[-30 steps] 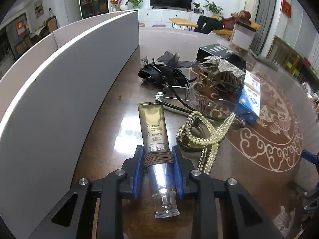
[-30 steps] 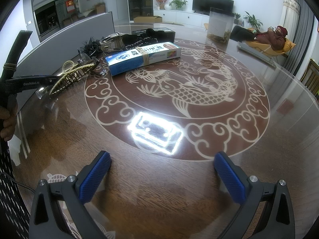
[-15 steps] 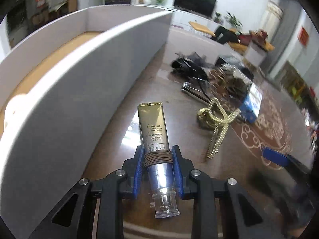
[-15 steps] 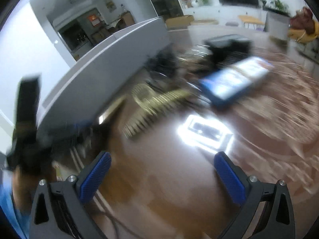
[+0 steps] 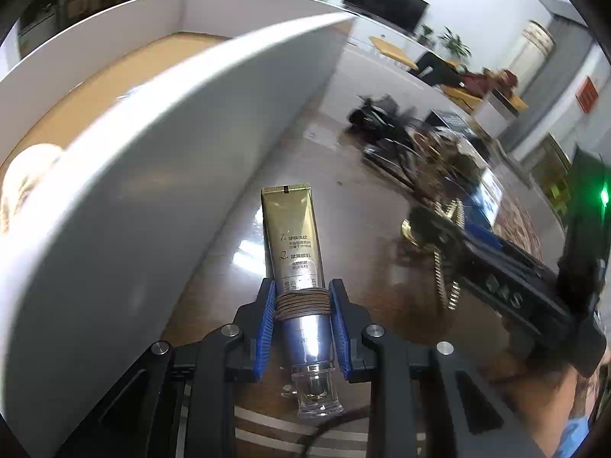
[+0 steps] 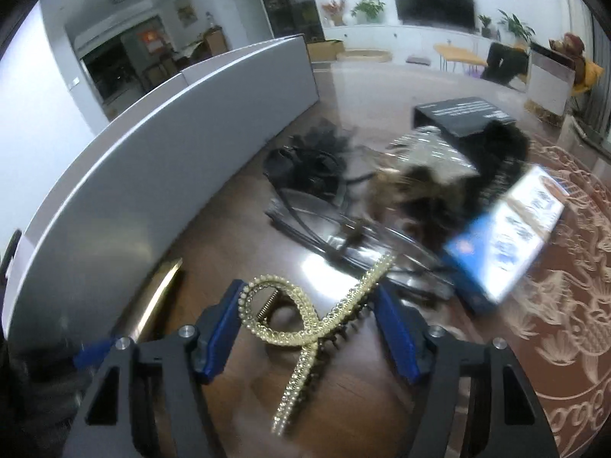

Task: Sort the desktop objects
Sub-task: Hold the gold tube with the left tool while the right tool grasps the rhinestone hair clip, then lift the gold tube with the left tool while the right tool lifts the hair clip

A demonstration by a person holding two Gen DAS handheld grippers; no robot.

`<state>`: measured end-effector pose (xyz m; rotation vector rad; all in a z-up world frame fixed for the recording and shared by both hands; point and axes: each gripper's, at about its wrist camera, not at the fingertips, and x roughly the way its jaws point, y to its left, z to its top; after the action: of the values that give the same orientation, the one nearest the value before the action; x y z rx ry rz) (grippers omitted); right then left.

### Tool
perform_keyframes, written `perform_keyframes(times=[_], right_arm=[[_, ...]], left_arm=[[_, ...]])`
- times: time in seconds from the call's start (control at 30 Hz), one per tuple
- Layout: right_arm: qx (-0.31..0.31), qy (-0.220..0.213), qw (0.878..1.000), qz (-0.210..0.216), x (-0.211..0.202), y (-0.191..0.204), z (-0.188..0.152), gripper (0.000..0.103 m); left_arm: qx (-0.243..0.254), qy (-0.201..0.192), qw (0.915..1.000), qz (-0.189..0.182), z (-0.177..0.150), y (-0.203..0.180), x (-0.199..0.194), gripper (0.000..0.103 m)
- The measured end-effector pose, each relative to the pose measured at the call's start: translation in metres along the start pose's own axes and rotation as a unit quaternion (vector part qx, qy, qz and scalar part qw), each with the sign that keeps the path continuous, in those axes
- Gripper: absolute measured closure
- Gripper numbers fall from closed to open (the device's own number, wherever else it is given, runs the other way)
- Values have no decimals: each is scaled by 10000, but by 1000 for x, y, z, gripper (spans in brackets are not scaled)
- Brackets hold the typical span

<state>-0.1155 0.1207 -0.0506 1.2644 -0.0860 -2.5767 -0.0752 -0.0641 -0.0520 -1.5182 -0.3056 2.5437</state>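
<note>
My left gripper (image 5: 301, 294) is shut on a gold cosmetic tube (image 5: 292, 229), with its pads at the band above the silver cap. It holds the tube just off the dark wooden table (image 5: 343, 229), beside the white box's wall (image 5: 152, 160). A gold pearl hair claw (image 6: 305, 316) lies on the table between the fingers of my right gripper (image 6: 309, 297). Those jaws are closing, and the pads stand close on either side of the claw without clearly pressing it. In the left wrist view the claw (image 5: 445, 278) shows at the right, under the right gripper's black frame.
A large white box with a tan floor (image 5: 114, 76) runs along the left. Behind the claw lie black hair accessories (image 6: 305, 160), a furry clip (image 6: 439, 191), a rhinestone clip (image 6: 431, 149), a blue carton (image 6: 508, 236) and a black box (image 6: 466, 114).
The right gripper swung left across the table to straddle the gold claw, and its jaws narrowed. The left gripper carried the tube toward the white box and rolled a little.
</note>
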Motion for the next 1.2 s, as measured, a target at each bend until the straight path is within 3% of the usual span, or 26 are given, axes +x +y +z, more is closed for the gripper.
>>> perform_keyframes(times=[0.2, 0.3, 0.37, 0.43, 0.6, 0.67, 0.7, 0.73, 1.2], right_arm=[[-243, -55, 9995, -206, -62, -61, -51, 35], [-163, -101, 9987, -479, -89, -94, -71, 34], [-150, 5, 9981, -605, -95, -105, -79, 22], [-123, 98, 9976, -677, -91, -111, -82, 10], [-43, 179, 9956, -917, -82, -113, -80, 0], [-130, 222, 9938, -1084, -80, -110, -85, 0], [-109, 228, 9939, -1071, -79, -110, -85, 0], [-109, 227, 9939, -1070, -78, -110, -86, 0], [-109, 226, 9940, -1066, -79, -111, -88, 0]], left_arm=[[722, 154, 9960, -506, -6, -44, 11, 75], [1198, 53, 9922, -340, -13, -76, 16, 75], [1402, -111, 9901, -47, -17, -93, 20, 73], [1555, -205, 9876, 96, -19, -104, 21, 58], [2133, -329, 9742, 654, -29, -125, 27, 21], [1909, -256, 9797, 561, -24, -116, 28, 14], [1677, -181, 9844, 496, -19, -108, 30, 4], [1626, -125, 9849, 578, -18, -105, 33, 0], [1558, -167, 9859, 579, -15, -102, 37, 0]])
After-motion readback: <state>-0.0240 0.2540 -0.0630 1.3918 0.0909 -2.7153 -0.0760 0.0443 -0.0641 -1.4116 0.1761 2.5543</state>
